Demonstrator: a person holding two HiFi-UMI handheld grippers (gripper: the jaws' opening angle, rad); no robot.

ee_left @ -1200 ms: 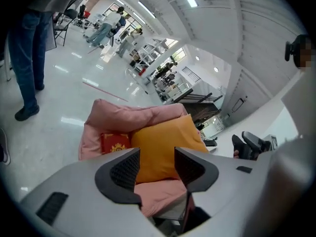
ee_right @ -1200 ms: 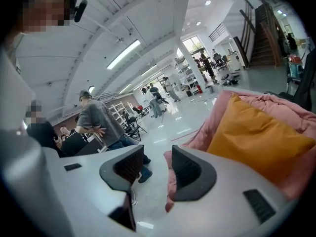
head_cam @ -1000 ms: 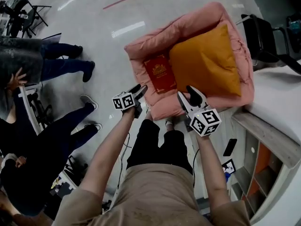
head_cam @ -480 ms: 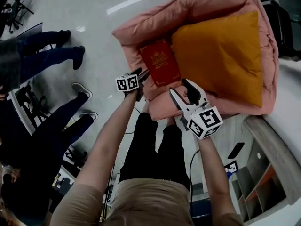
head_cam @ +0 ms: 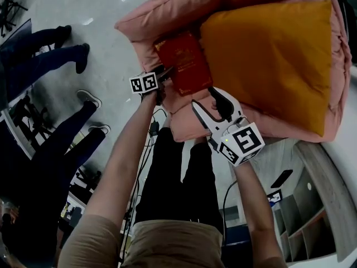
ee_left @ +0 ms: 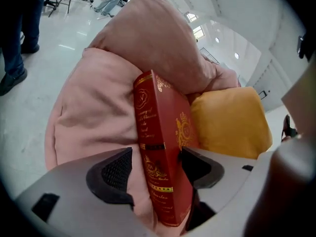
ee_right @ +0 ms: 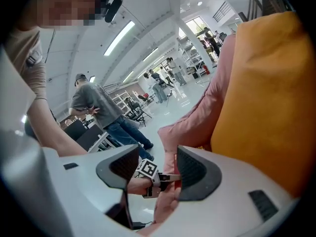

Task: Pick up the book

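Note:
A red book (head_cam: 183,62) with gold print lies in a pink cushioned bed (head_cam: 150,15), next to an orange pillow (head_cam: 273,54). My left gripper (head_cam: 164,74) is at the book's near left corner. In the left gripper view the book (ee_left: 165,132) stands between the two pads of the left gripper (ee_left: 157,169). Its jaws are opening, and pink fabric shows between the left pad and the spine. My right gripper (head_cam: 207,100) hovers open over the bed's front rim. The right gripper (ee_right: 153,174) has nothing between its pads.
People's legs and shoes (head_cam: 83,144) stand on the glossy floor to the left. A person in a grey shirt (ee_right: 94,102) is seen in the right gripper view. A shelf unit (head_cam: 304,205) stands at the lower right, with a dark flat object (head_cam: 280,177) beside it.
Both grippers have come down toward the bed. The left one has reached the book's corner, and the right one's jaws stand wider apart.

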